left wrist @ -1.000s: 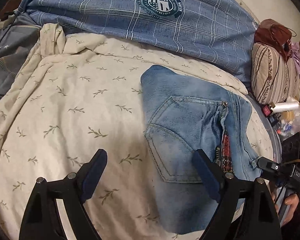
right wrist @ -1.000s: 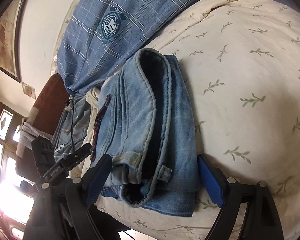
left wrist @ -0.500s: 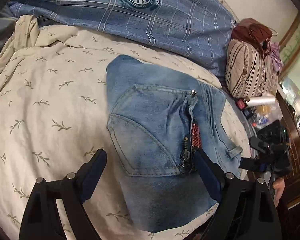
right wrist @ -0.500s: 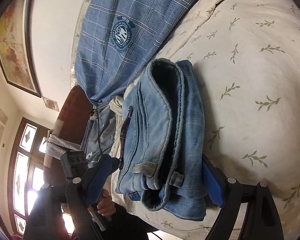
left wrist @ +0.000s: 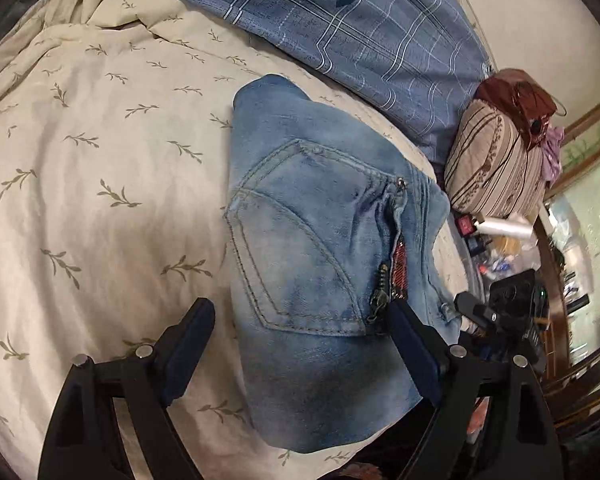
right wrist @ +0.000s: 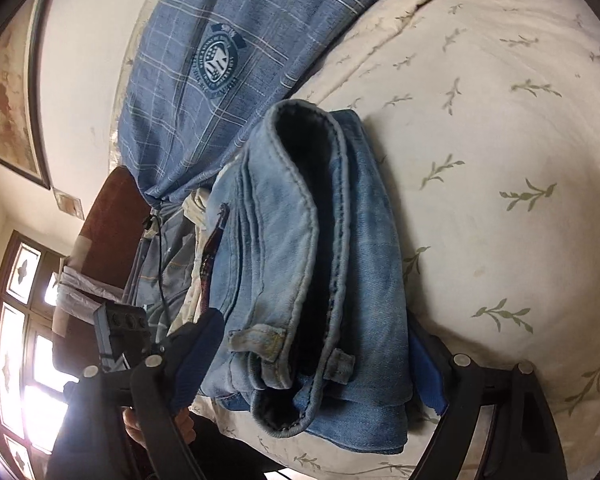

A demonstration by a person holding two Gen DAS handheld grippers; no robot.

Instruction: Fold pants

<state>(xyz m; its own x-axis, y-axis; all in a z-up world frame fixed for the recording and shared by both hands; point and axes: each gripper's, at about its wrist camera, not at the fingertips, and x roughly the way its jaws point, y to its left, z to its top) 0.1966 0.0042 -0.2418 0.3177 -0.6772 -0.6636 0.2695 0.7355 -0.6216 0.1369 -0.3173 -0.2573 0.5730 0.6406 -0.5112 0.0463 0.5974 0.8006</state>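
Folded jeans lie finished on the bed.
Left wrist: faded blue denim pants [left wrist: 320,264] now centre before the open, empty left tool [left wrist: 300,344] on the leaf-print cream bedcover [left wrist: 100,168]. Right wrist: right tool [right wrist: 320,364] straddles the bundle, unclamped.

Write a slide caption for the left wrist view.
Open left gripper hovers over folded jeans on leaf-print bedding.

Bed [left wrist: 80,208] was covered in a cream leaf-print duvet, with a blue plaid cover [left wrist: 380,32] bearing a round crest behind it. A striped cushion [left wrist: 496,168] sat at the bed's edge, clutter beside it. Plain off-white wall [right wrist: 88,92] carried a dark-framed picture [right wrist: 8,92]. The wood-framed window [right wrist: 24,340] was blown out with daylight.
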